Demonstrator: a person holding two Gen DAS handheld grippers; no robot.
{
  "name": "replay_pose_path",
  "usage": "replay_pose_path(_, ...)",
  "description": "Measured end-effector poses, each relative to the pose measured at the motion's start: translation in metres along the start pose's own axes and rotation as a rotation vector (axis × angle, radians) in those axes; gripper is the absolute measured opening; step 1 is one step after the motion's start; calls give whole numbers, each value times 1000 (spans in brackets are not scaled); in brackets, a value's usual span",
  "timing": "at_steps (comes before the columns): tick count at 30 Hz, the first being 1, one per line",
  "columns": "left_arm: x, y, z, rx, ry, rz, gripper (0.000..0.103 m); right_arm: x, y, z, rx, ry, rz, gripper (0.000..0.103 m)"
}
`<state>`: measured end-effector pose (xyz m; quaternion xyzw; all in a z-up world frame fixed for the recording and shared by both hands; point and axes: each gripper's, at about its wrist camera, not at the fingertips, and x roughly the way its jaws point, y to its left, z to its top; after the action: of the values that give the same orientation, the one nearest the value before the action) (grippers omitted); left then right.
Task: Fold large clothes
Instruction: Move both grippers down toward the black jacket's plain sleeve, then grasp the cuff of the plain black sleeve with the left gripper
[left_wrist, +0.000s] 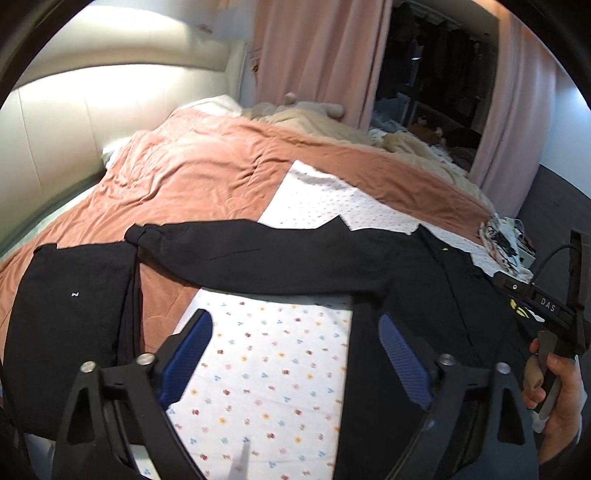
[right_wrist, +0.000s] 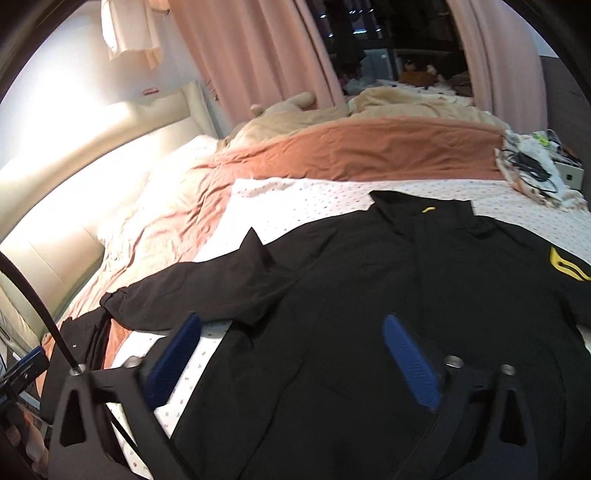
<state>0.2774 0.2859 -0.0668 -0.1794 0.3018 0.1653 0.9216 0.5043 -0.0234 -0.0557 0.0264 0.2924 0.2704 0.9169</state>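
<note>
A large black long-sleeved jacket (right_wrist: 369, 295) with yellow marks lies spread flat on the bed, collar toward the far side. Its left sleeve (left_wrist: 258, 258) stretches out to the left across the floral sheet. My left gripper (left_wrist: 295, 328) is open and empty, hovering over the sheet just below that sleeve, by the jacket's left side. My right gripper (right_wrist: 291, 332) is open and empty above the jacket's body near its lower left part. The right gripper and the hand holding it also show at the right edge of the left wrist view (left_wrist: 554, 317).
A second black garment (left_wrist: 74, 314), folded, lies at the left on the orange duvet (left_wrist: 192, 166). A white floral sheet (left_wrist: 273, 369) covers the near bed. A pile of patterned clothes (right_wrist: 532, 166) sits at the bed's right corner. Pink curtains (right_wrist: 258, 55) and a padded headboard (right_wrist: 74, 166) stand behind.
</note>
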Motion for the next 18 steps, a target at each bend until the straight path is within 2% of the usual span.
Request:
replay_pose_path(2,16,13,6,-37,21,4,83,18,-3,7,-4,27,15,83)
replay_pose_path(6,47,37,17,-100,56,20,78,58,-7,22,1,109,57,59)
replay_pose_path(10,80,67,26,-201,104,38,66,90,-16,35,6,156,36,55)
replay_pose_path(13,101,85,30,-250,134,60,66,112,-19,43,28,187,41,46)
replay_pose_path(16,121,98,31,-266,163,98,66,133,-23,48,40,205,46,45)
replay_pose_path(18,138,110,31,-303,187,99,66,144,-27,49,43,218,56,45)
